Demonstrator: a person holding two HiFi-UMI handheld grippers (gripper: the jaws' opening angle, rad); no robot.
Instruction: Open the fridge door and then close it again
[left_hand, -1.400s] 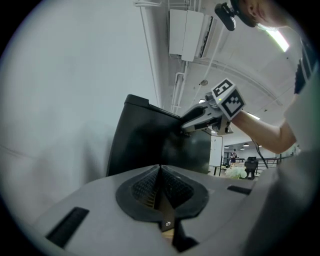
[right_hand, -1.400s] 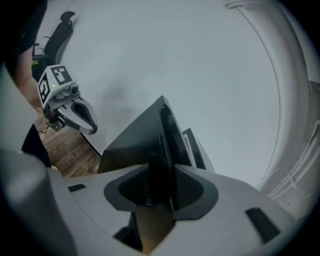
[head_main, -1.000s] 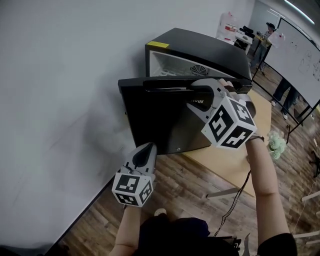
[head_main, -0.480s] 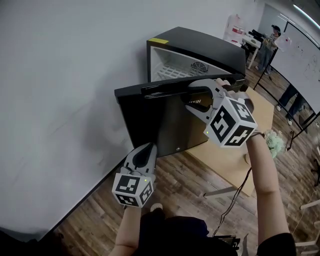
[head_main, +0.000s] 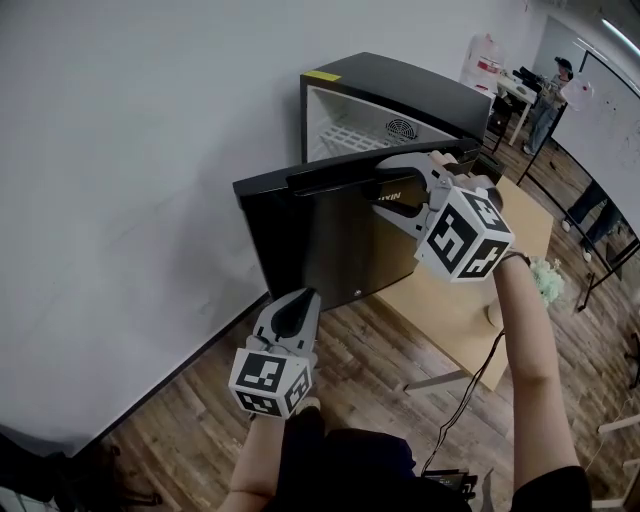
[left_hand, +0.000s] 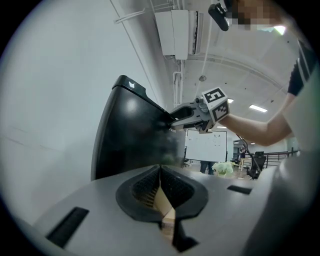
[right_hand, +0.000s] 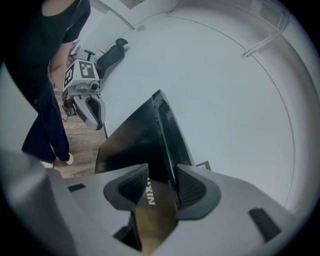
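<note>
A small black fridge (head_main: 400, 95) stands on a low wooden table, its white inside showing. Its black door (head_main: 320, 240) is swung open towards me. My right gripper (head_main: 380, 188) straddles the door's top edge near the free corner, one pad on the front face and one on the inner side, shut on it. In the right gripper view the door (right_hand: 135, 140) runs between the pads of the right gripper (right_hand: 162, 182). My left gripper (head_main: 298, 300) hangs lower, in front of the door and apart from it, shut and holding nothing. The left gripper view shows the door (left_hand: 130, 135) ahead.
The white wall runs along the left behind the fridge. The table (head_main: 470, 310) juts out to the right over the wood floor (head_main: 190, 430). A pale green bunch (head_main: 548, 280) lies past the table. People stand by a whiteboard at the far right (head_main: 555, 90).
The door has swung a little further from the cabinet with my right gripper on its top edge. My left gripper has drifted slightly down and back, still shut.
</note>
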